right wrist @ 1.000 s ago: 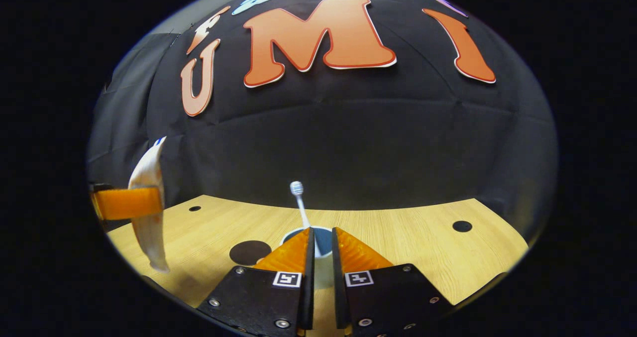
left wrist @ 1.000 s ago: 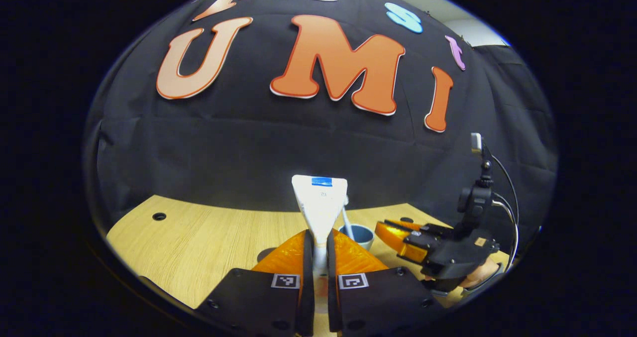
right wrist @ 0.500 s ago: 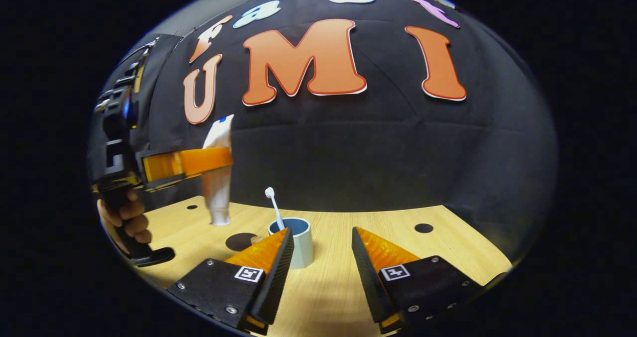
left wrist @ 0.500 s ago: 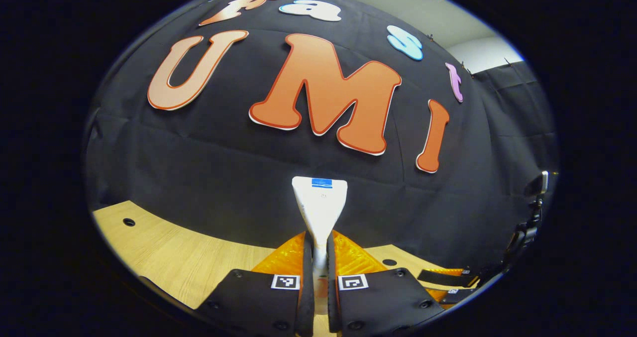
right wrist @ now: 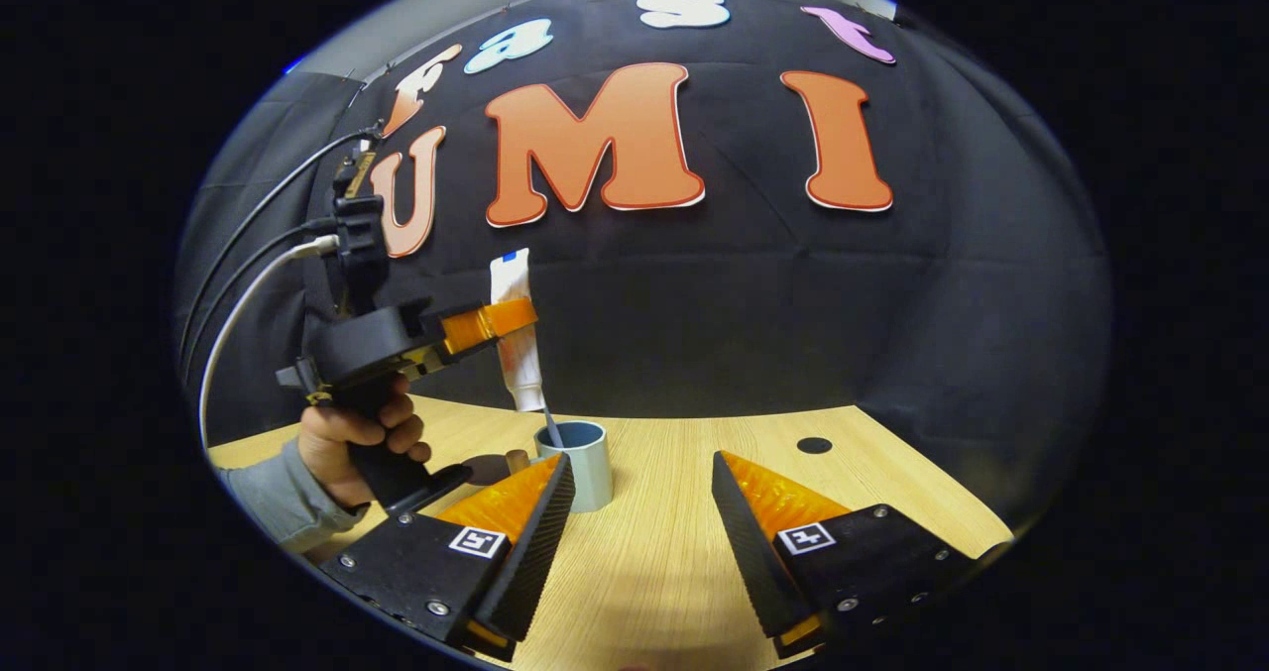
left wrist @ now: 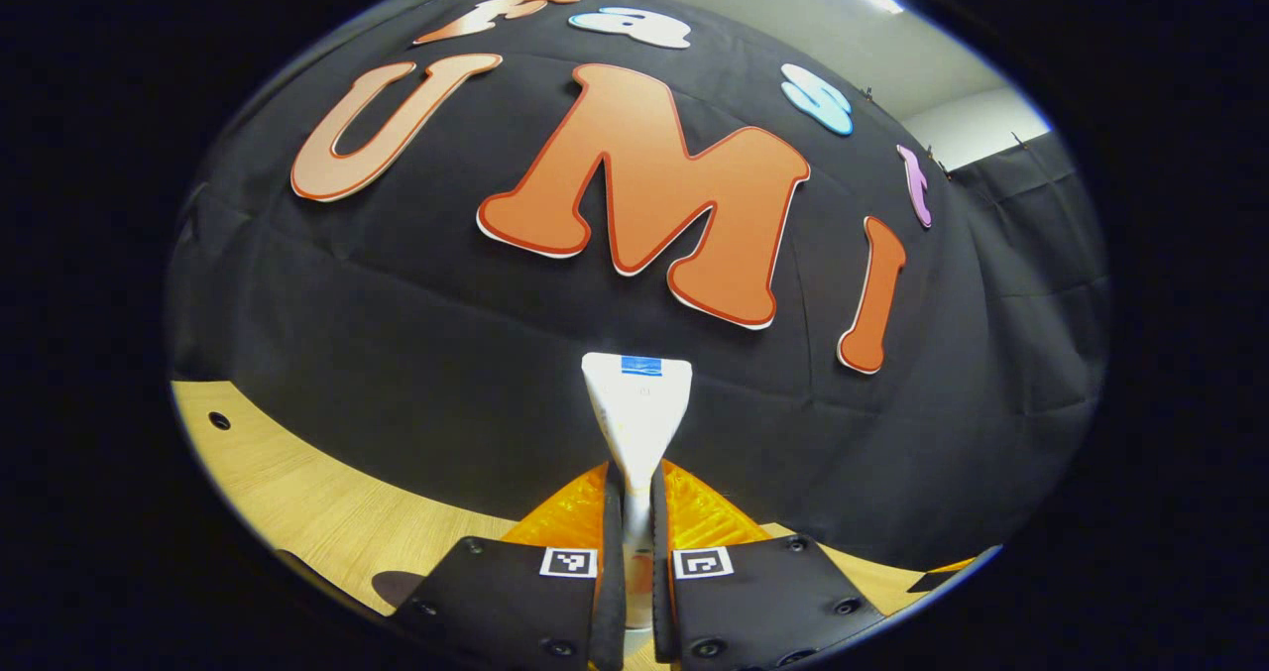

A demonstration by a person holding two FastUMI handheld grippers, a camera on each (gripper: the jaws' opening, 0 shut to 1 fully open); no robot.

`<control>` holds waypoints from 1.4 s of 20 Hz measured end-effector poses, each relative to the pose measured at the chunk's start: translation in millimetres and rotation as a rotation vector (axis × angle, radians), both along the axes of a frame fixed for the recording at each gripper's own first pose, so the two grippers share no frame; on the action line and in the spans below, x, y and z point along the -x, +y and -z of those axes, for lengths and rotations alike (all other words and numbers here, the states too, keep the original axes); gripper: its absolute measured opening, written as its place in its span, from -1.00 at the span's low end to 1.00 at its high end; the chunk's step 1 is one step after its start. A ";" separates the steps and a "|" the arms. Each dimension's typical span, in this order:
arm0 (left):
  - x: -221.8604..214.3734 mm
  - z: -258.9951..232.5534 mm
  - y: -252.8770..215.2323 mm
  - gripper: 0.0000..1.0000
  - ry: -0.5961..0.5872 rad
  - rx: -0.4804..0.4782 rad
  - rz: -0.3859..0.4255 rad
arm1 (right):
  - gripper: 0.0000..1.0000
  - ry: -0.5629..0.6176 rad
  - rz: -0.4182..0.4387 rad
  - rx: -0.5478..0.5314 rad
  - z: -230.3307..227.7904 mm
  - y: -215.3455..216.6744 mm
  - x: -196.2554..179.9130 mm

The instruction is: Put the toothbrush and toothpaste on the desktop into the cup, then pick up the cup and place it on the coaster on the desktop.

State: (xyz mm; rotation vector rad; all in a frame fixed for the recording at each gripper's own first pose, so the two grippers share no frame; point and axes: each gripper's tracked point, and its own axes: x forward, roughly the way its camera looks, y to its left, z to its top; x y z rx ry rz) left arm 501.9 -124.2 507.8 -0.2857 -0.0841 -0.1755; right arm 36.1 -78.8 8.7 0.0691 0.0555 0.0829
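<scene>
Standing upright on the wooden desktop, toward its back edge near the black cloth wall: a pale blue cup, open at the top. Inside it, a toothbrush, only a short slanted stretch of the handle showing above the rim, the head hidden behind the tube above. Hanging directly over the cup's mouth in the right gripper view, a white toothpaste tube, nearly vertical, cap end down and just above the rim, crimped end with a blue mark up. Clamped across the tube's middle, the left gripper, both fingers pressing on it, held by a hand in a grey sleeve with cables trailing up behind. Same grip seen from the left gripper view: left gripper closed narrow on the toothpaste tube, the flat crimped end rising between the fingertips against the cloth wall, a strip of desktop below at the left. Just left of the cup, a dark round coaster lying flat with a small brown piece beside it, too small to identify. Nearest the front edge, the right gripper, fingers spread wide apart, holding nothing, low over the desktop with the cup just beyond its left finger
</scene>
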 end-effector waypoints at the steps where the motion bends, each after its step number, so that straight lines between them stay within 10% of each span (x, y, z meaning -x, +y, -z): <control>1: -4.4 4.4 -2.0 -0.72 0.000 0.007 -0.004 | 0.70 0.000 0.006 -0.001 -0.2 -2.2 2.9; 21: -5.0 91.3 -15.7 -0.51 0.219 -0.087 0.043 | 0.76 0.054 0.044 -0.015 8.8 -4.4 37.3; 28: 19.7 82.3 -12.7 0.19 0.256 -0.228 0.111 | 0.81 0.092 0.012 -0.042 6.6 20.6 41.3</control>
